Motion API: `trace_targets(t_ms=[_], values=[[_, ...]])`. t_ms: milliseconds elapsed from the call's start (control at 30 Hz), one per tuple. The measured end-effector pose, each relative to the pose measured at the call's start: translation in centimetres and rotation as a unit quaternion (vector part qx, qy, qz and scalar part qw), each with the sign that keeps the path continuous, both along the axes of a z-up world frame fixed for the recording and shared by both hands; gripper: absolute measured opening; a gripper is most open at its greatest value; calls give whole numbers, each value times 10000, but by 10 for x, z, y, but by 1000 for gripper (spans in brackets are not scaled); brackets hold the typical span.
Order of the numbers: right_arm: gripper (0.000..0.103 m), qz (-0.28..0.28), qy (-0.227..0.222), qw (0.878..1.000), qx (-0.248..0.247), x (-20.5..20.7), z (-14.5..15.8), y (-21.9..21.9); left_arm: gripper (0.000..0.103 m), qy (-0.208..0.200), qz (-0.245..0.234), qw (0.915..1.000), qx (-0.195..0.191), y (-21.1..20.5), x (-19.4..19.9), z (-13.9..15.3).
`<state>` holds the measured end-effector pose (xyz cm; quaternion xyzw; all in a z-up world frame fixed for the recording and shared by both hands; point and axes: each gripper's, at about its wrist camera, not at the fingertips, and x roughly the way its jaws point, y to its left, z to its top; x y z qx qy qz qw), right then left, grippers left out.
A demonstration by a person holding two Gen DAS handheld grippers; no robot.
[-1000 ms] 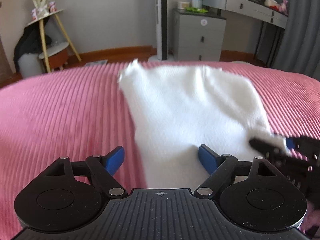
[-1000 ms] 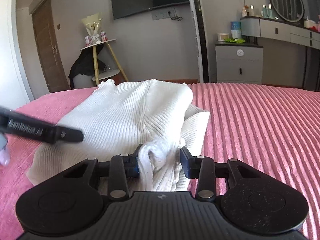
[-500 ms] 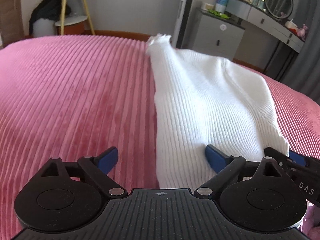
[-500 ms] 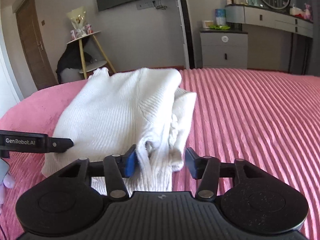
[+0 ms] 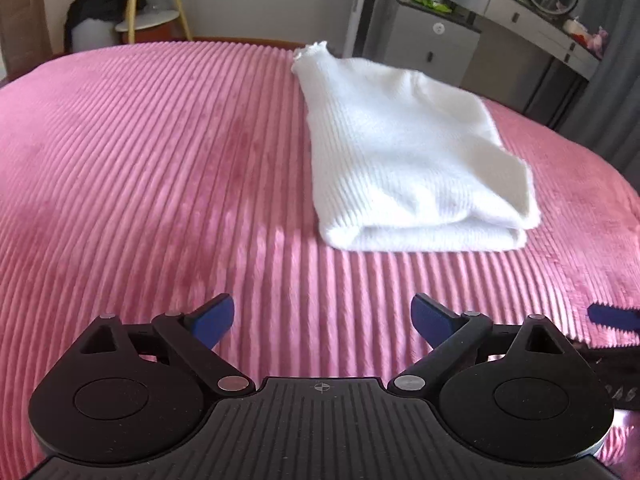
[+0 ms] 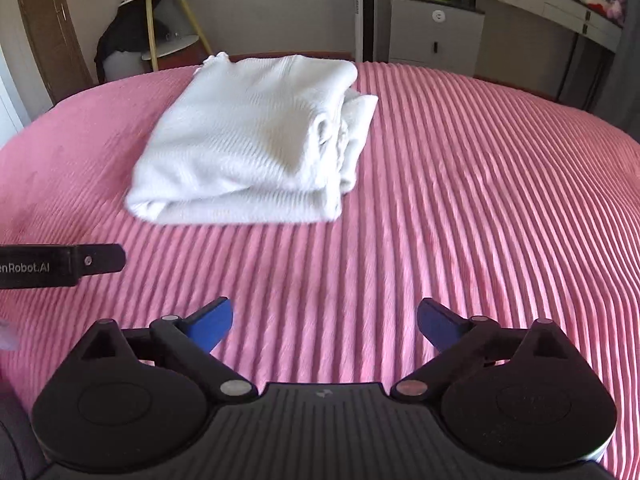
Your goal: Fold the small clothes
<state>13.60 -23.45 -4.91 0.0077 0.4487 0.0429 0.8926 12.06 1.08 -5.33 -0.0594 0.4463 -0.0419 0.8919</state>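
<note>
White knit garment [image 5: 404,160] lies folded on the pink bed [image 5: 160,160], far of both grippers.
Judged nearly done: layers stacked, right edge slightly uneven. Left gripper [image 5: 322,320] and right gripper [image 6: 324,320] hang apart from it, jaws opening wide with nothing between them.

A bed covered with a pink ribbed blanket [image 5: 160,168] fills both views. One folded white knit garment [image 5: 404,160] lies directly on it, layers stacked, its thick folded edge facing the cameras.
</note>
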Motion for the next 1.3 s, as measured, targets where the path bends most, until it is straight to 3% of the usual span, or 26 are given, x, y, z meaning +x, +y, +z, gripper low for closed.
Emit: trace_targets(t_ms=[267, 500, 1300], values=[[99, -92, 212, 9993, 282, -18, 21, 6, 102, -334, 81, 9979, 542, -11, -31, 34], [99, -75, 302, 9987, -392, -2, 34, 25, 102, -419, 370, 9963, 657, -4, -33, 50], [99, 232, 88, 9977, -636, -5, 51, 52, 102, -266, 401, 9979, 430, 0, -38, 54]])
